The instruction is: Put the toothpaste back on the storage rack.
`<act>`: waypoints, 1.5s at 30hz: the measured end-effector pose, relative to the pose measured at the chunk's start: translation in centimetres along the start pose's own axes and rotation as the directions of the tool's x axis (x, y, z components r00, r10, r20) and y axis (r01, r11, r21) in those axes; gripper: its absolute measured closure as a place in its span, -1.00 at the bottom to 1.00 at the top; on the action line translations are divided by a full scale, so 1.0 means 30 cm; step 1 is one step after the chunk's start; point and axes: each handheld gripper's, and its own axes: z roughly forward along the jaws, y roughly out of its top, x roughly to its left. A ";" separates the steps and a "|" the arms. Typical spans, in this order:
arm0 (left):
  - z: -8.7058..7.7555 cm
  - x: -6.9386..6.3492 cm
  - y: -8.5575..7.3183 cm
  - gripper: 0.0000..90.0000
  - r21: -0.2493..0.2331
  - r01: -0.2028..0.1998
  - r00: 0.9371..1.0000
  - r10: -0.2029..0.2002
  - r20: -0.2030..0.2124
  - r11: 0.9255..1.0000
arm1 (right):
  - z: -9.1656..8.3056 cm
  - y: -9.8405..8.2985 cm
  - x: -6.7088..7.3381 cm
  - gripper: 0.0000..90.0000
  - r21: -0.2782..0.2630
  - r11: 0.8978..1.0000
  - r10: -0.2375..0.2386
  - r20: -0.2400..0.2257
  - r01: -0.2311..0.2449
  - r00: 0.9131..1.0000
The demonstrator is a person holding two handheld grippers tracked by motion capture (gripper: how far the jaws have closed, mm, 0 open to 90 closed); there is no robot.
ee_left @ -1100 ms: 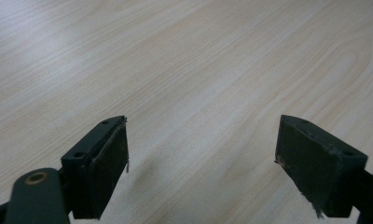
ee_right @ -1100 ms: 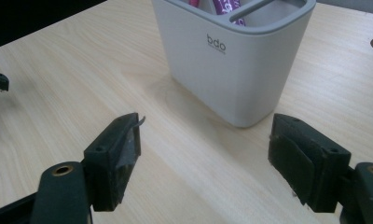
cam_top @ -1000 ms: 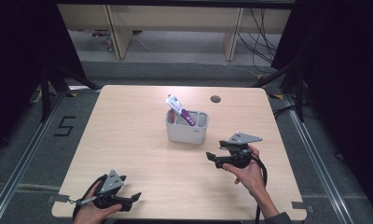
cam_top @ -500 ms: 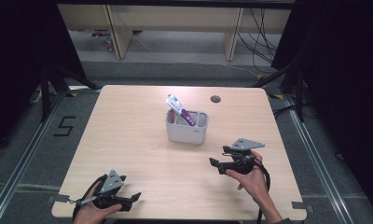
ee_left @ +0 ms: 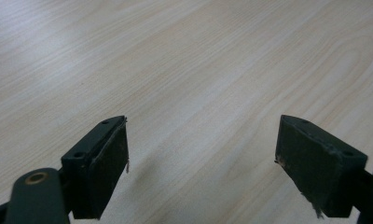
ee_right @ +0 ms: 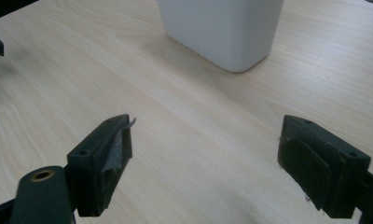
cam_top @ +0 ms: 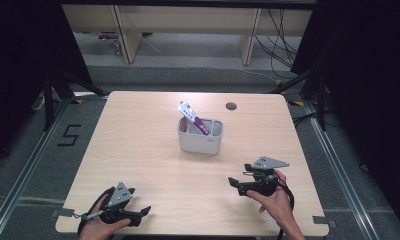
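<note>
White bin (cam_top: 200,141) sits mid-desk (cam_top: 138,150), tube (cam_top: 193,117) standing in it, long axis tilted up and away toward the bin's far-left corner. Right tool (cam_top: 236,184) is the nearer one: near side and right of the bin, apart from it, pointing left. In the right gripper view the bin (ee_right: 222,28) is just ahead; jaws have just been opening, now spread wide with nothing between them. Left tool (cam_top: 143,212) well off at the near-left edge, also spread, empty.
</note>
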 end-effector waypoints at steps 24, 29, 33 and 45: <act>0.002 -0.001 -0.005 -0.63 0.000 0.004 1.000 -0.004 -0.005 1.000 | -0.053 -0.116 0.013 -0.60 0.029 0.999 0.030 0.002 -0.030 1.000; 0.001 -0.002 -0.005 -0.63 0.001 0.007 1.000 -0.007 -0.006 1.000 | -0.074 -0.133 0.024 -0.61 0.044 0.998 0.048 0.006 -0.049 0.999; 0.000 -0.002 -0.005 -0.63 0.000 0.007 1.000 -0.007 -0.006 1.000 | -0.084 -0.152 0.032 -0.61 0.049 0.998 0.047 0.006 -0.048 0.999; -0.002 -0.003 -0.006 -0.63 0.001 0.005 1.000 -0.005 -0.007 1.000 | -0.104 -0.192 0.057 -0.61 0.061 0.998 0.023 -0.001 -0.023 1.000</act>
